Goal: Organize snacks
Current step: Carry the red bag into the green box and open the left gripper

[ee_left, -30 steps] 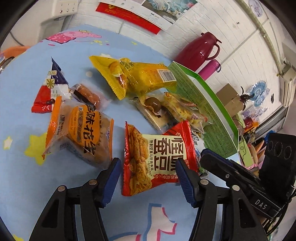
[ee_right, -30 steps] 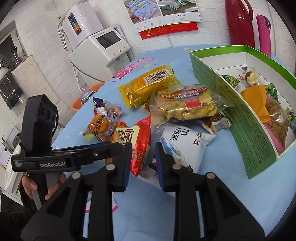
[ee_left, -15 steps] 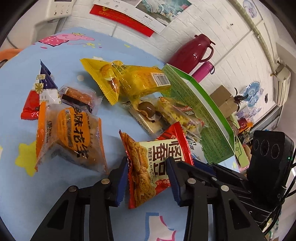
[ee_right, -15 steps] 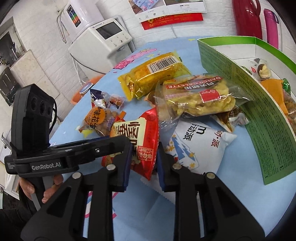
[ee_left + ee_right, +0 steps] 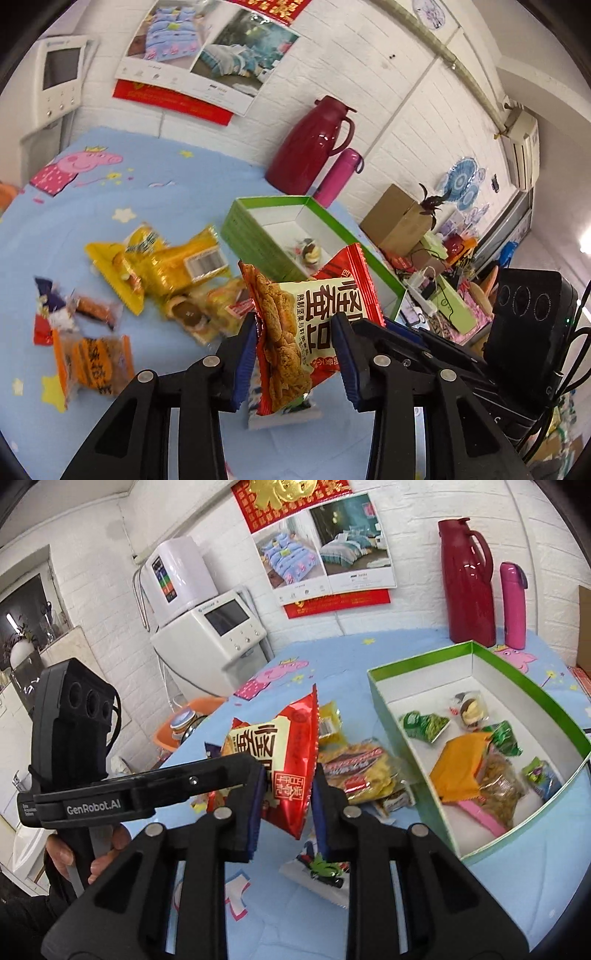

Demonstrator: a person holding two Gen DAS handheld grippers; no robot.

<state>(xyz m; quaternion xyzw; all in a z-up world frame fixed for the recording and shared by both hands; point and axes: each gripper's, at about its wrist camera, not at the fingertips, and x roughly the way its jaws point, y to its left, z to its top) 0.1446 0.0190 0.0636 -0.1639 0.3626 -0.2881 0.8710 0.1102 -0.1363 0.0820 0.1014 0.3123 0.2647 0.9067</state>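
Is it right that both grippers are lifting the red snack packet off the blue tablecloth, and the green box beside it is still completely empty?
Not quite. The green box is not empty: the right wrist view shows several snacks already inside. The rest holds: the left gripper and the right gripper both pinch the red snack packet, raised above the blue tablecloth.

The left claw [image 5: 297, 354] is gripping a red snack packet [image 5: 314, 317] between its blue pads, holding it up off the bench [image 5: 110, 199] with its blue cartoon cloth. The right claw [image 5: 406, 339] is reaching in from the right, close against the packet. Behind it, a green box [image 5: 258, 229] is sitting open with one wrapped sweet [image 5: 308, 251] inside. Yellow packets [image 5: 159, 266] and an orange packet [image 5: 94, 365] are lying blurred on the left.
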